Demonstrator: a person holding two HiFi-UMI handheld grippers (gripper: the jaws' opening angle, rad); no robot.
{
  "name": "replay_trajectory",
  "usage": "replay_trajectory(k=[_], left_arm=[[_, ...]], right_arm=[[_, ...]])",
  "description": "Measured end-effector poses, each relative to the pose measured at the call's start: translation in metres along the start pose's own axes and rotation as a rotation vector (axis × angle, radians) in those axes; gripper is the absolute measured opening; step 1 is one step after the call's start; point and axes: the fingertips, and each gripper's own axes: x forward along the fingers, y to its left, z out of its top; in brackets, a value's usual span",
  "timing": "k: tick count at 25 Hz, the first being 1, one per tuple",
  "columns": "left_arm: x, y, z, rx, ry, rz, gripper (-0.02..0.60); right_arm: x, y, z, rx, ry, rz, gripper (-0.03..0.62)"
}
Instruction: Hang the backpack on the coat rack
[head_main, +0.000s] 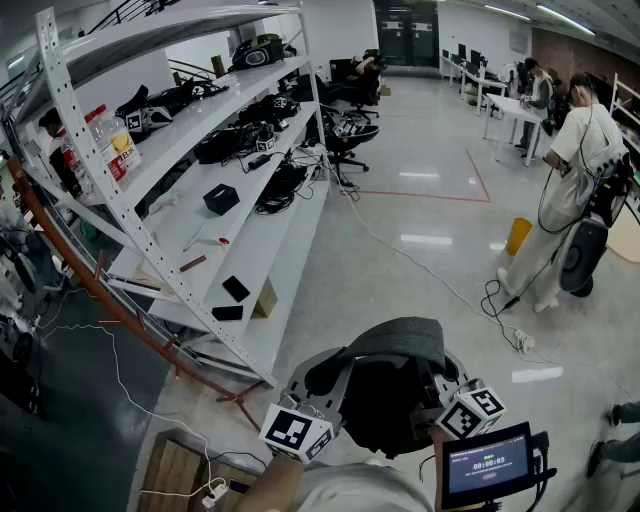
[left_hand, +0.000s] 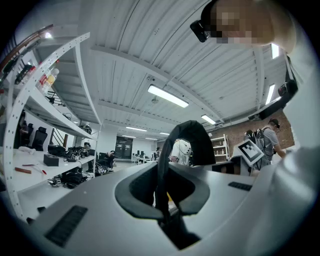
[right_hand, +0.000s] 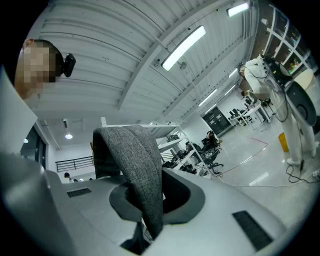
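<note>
Left gripper: my left gripper (head_main: 322, 385) sits at 7 o'clock in the head view. In its own view (left_hand: 162, 200) the jaws are clamped tight on the strap (left_hand: 194, 137), which rises from between them and arches over as a dark loop.
Right gripper: my right gripper (head_main: 448, 375) is at 5 o'clock in the head view. In its own view (right_hand: 147, 217) the jaws are pressed together on the same strap (right_hand: 134, 160), grey woven fabric that curves up and over the jaws.
Backpack: the backpack (head_main: 390, 405) is at 6 o'clock in the head view, a dark body between my two tools. Its grey strap (head_main: 400, 340) bridges the top from one tool to the other.
Shelves: the white metal shelves (head_main: 250, 235) run from 9 to 12 o'clock. They carry black gear and a clear jar (head_main: 113, 143).
Person: a person in white (head_main: 560, 205) stands at 3 o'clock, well apart from me, with a yellow object (head_main: 518, 236) on the floor near them.
Screen: a small lit screen (head_main: 488, 463) is at 5 o'clock, just below my right tool's marker cube.
</note>
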Motion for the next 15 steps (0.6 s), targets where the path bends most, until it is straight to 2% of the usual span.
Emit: replay_trajectory(k=[6, 15], left_arm=[[-0.038, 0.042, 0.005, -0.006, -0.002, 0.052, 0.034], [-0.135, 0.155, 0.025, -0.019, -0.046, 0.205, 0.034]], right_arm=[[0.033, 0.042, -0.020, -0.021, 0.026, 0.045, 0.040], [0.133, 0.148, -0.079, -0.005, 0.112, 0.185, 0.040]])
